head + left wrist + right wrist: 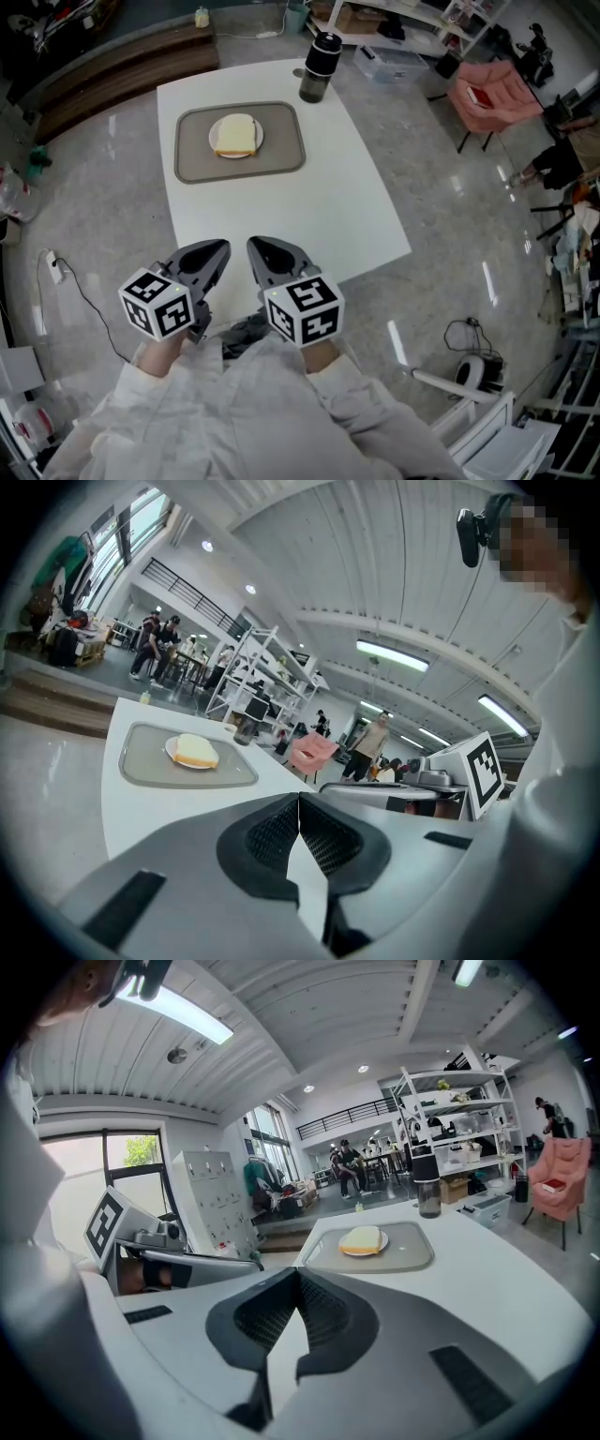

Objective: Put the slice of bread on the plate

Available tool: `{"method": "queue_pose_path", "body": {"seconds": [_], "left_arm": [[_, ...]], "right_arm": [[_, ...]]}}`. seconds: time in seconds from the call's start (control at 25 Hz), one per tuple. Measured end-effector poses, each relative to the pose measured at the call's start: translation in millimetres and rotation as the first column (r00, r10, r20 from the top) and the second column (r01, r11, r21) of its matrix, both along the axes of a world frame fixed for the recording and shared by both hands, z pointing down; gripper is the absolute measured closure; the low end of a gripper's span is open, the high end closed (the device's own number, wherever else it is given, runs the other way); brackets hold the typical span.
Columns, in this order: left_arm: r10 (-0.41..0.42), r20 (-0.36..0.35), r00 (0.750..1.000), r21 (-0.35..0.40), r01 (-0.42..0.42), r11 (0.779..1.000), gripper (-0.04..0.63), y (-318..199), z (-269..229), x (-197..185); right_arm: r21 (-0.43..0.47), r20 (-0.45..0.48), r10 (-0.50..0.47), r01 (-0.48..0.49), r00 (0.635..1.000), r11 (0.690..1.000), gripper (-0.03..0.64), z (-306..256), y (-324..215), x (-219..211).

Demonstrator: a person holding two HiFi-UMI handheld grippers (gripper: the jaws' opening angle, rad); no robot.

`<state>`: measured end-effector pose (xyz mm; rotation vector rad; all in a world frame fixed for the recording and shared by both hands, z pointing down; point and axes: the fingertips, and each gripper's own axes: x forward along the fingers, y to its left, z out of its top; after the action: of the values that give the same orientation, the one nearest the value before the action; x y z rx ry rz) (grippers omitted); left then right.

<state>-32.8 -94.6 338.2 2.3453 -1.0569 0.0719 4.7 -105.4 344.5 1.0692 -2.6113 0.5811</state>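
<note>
bread: the slice of bread lies flat on the plate, fully inside the rim, nothing overhanging as far as you can see from the head view.
bread look: pale square slice with a yellowish face and a lighter crust edge; thick enough to show a side wall in both gripper views. It looks whole, with no tear or squash mark visible.
plate: small, white, round. It sits about mid-tray on the grey tray, apart from the tray's raised lip.
tray: rests on the far half of the white table. A dark lidded bottle stands upright just beyond the tray's far right corner, not touching it.
task status: I judge the placing done, since the bread is on the plate and nothing holds it. I see nothing left to move. At most you'd confirm the slice is settled.
left gripper: jaws closed tip to tip, nothing between them. You hold it low by your body, at the table's near edge, well apart from the tray.
right gripper: same here, jaws together and empty, just beside the left one, pointing toward the tray.
risk: low in my view. Both tools are clear of the plate, so nothing is placed to knock the slice off.
</note>
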Motion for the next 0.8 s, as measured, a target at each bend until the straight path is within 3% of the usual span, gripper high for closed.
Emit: {"method": "queue_pose_path", "body": {"seconds": [0.8], "left_arm": [[0.002,-0.001,1.000,-0.013,-0.002,1.000,0.586,0.1,4.9,1.3]], "right_arm": [[-0.004,-0.024,-0.023,0.023,0.999,1.000,0.601,4.7,0.8,-0.3]]}}
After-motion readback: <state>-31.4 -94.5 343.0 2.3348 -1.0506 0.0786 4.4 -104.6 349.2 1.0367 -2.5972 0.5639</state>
